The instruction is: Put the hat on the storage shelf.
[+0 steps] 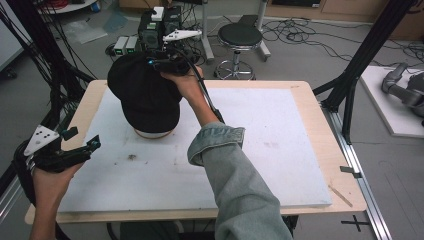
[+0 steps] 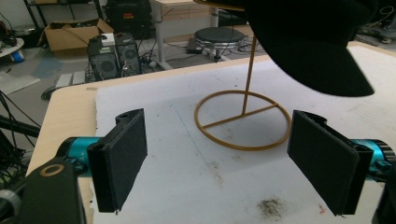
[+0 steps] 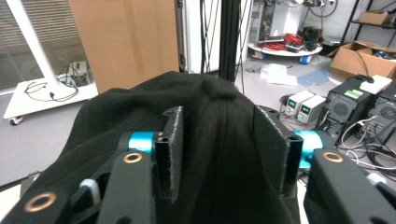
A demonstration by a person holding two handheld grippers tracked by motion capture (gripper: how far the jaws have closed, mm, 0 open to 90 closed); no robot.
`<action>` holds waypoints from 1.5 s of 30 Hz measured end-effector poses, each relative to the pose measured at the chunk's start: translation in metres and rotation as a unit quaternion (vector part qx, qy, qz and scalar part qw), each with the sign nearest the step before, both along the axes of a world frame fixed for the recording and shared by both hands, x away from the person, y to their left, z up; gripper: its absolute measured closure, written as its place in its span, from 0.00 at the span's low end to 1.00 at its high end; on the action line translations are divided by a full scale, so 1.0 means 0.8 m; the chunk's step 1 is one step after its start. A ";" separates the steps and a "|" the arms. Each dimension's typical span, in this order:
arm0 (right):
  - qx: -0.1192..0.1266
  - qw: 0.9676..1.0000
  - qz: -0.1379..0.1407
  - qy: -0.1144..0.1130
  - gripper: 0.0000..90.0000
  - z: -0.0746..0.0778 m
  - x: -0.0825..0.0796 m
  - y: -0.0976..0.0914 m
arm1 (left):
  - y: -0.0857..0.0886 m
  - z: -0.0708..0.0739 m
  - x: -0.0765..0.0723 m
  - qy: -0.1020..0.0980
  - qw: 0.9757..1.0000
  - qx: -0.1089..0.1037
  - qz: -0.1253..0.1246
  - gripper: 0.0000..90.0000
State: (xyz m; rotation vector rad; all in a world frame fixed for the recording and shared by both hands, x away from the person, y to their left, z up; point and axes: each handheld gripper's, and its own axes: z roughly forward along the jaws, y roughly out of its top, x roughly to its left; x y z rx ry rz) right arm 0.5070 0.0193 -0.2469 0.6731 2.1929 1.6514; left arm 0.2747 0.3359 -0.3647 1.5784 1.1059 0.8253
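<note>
While no writing reads, black cap [image 1: 145,97] on gold stand [image 2: 243,122], white mat [image 1: 260,145].

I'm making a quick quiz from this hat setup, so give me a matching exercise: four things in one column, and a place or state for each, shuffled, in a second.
Things:
1. black cap
2. gold stand
3. left gripper
4. round stool

Places or states:
A. on the floor beyond the table
B. open, over the table's left edge
C. ring base on the white board
D. on top of the stand, fabric between the right gripper's jaws

Pairs: 1-D, 2-C, 3-B, 4-A
</note>
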 end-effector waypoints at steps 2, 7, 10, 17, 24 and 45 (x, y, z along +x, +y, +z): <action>0.003 1.000 -0.002 -0.004 0.59 0.001 0.000 -0.001 | 0.000 0.000 0.000 0.000 1.000 -0.001 0.001 0.22; 0.001 1.000 -0.012 -0.003 0.55 0.003 -0.001 -0.004 | 0.000 0.001 -0.001 -0.001 1.000 -0.001 0.000 0.22; 0.002 1.000 -0.018 0.001 0.52 0.005 -0.002 -0.013 | 0.000 0.001 -0.001 0.000 1.000 0.000 0.000 0.22; -0.003 0.999 -0.040 0.000 0.45 0.009 -0.007 -0.045 | -0.001 0.000 0.000 0.001 1.000 0.000 0.000 0.22; 0.004 0.997 -0.078 -0.005 0.38 0.006 -0.017 -0.101 | -0.007 -0.002 0.004 0.002 1.000 0.001 -0.005 0.22; 0.000 0.983 -0.182 0.007 0.21 -0.011 -0.066 -0.262 | -0.024 -0.004 0.017 0.009 1.000 0.009 -0.021 0.22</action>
